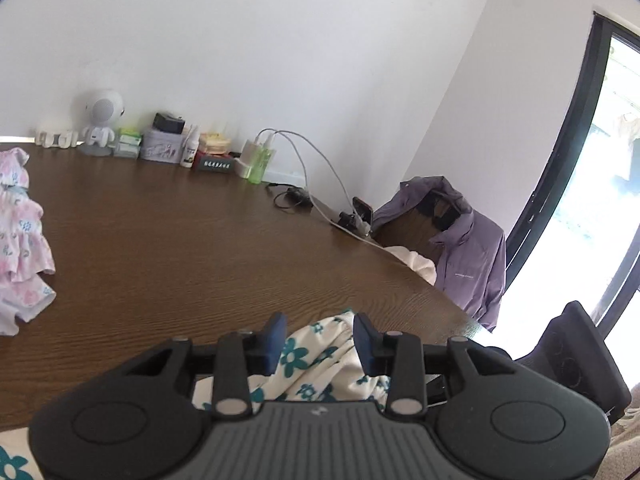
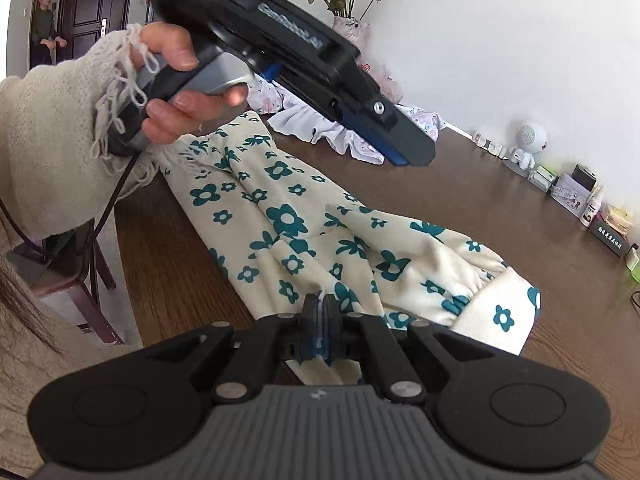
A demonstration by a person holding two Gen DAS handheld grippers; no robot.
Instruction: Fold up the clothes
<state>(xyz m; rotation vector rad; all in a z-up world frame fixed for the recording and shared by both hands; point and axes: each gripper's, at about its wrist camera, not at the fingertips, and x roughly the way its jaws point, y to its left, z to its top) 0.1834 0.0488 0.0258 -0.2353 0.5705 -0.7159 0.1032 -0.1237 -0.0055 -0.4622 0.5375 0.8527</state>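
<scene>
Soft floral cloth garment, glossy wooden table

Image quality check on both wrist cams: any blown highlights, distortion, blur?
Left wrist view: window blown out to white, glare along the table edge; fisheye bends the window frame. Right wrist view: even light, floral garment sharp, table edge curved by the lens, corners vignetted. No motion blur in either.

I am working in a lived-in home room. A brown wooden table stands against a plain white wall, and household clutter lines its far edge: a small white robot figure, little boxes, bottles and a charger with cables. A purple jacket hangs over a chair, a vase of dried roses stands behind, and I see a dark entrance door.
</scene>
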